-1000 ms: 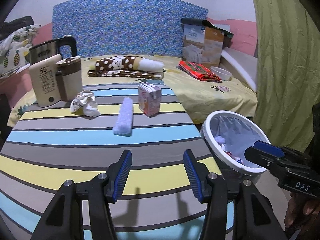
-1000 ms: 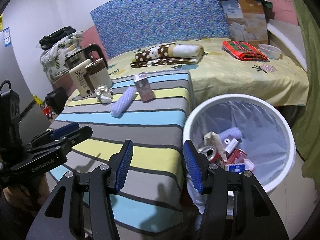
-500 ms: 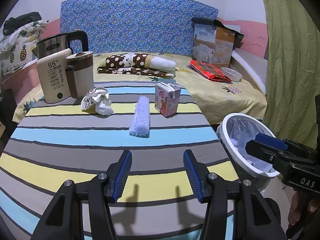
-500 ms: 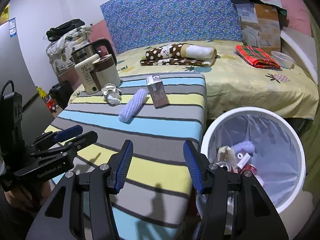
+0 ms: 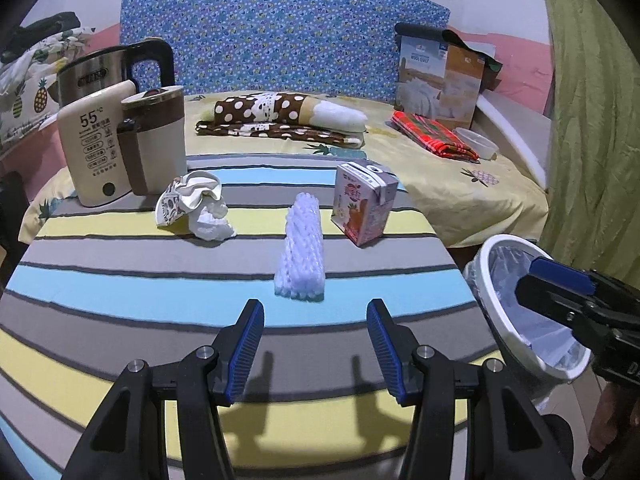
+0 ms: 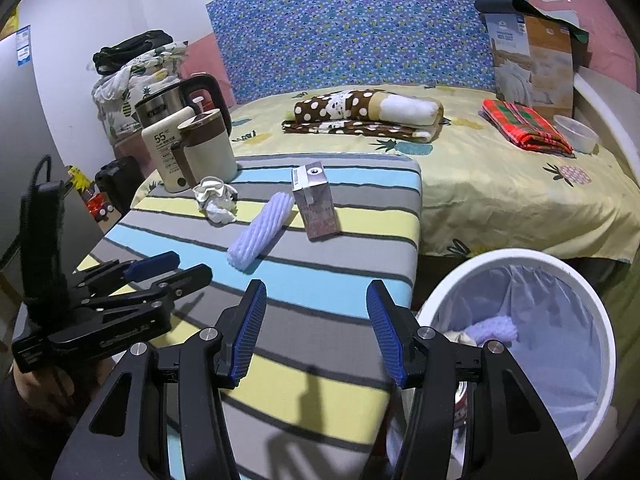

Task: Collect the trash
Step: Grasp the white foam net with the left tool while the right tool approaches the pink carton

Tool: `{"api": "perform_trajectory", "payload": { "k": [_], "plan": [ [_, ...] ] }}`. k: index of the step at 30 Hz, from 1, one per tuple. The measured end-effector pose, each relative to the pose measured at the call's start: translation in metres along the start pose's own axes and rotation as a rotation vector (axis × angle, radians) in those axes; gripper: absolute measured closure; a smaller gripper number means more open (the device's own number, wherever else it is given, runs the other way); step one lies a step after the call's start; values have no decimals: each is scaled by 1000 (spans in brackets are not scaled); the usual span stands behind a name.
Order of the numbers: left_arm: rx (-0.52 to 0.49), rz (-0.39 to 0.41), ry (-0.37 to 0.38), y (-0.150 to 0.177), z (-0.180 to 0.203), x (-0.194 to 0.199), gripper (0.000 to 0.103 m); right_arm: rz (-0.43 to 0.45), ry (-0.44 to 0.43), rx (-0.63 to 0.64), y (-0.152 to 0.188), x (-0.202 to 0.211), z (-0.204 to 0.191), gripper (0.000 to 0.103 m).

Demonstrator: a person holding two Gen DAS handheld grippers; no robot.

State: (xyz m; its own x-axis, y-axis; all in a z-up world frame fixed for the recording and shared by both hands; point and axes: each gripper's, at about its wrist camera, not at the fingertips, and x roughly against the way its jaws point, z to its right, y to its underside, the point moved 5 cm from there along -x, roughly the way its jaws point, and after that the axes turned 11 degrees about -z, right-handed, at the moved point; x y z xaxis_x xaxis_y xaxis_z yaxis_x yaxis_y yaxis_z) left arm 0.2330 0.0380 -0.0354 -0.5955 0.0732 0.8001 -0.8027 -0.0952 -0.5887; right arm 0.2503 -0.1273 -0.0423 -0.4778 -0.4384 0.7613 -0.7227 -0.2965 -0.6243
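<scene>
Ribbed lilac foam sleeve [image 5: 301, 250] flat; juice carton [image 5: 363, 209] upright.

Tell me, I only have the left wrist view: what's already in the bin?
Observer: The right wrist view looks into the white bin: a purple foam sleeve piece lies in the liner, and a can's top shows behind the right gripper.
Operator: Is the carton's far side damaged?
Observer: The drink carton stands upright there; that face looks flat, though blurry.
Operator: Is my left gripper holding anything?
Observer: No. The left gripper hangs empty over the striped table, short of the foam sleeve.
</scene>
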Motion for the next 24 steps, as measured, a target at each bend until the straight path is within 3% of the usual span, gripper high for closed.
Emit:
{"api": "perform_trajectory", "payload": {
  "k": [13,14,15,17,24],
  "plan": [
    [18,-65,-49,-30,-10,-63,50,-14,5,11,-17,-16,7,49],
    [20,-73,-53,-30,-11,-68,56,-15,4,13,-19,-17,7,49],
    [21,-82,-52,-30,-11,-72,70,-16,4,16,-21,-19,7,49],
    [32,-114,-30,-29,-14,-79,72,-20,5,20,-25,-23,7,49],
    [48,-64,-1,-25,-21,-65,82,-39,15,62,-40,-40,0,49]
  ]
}}
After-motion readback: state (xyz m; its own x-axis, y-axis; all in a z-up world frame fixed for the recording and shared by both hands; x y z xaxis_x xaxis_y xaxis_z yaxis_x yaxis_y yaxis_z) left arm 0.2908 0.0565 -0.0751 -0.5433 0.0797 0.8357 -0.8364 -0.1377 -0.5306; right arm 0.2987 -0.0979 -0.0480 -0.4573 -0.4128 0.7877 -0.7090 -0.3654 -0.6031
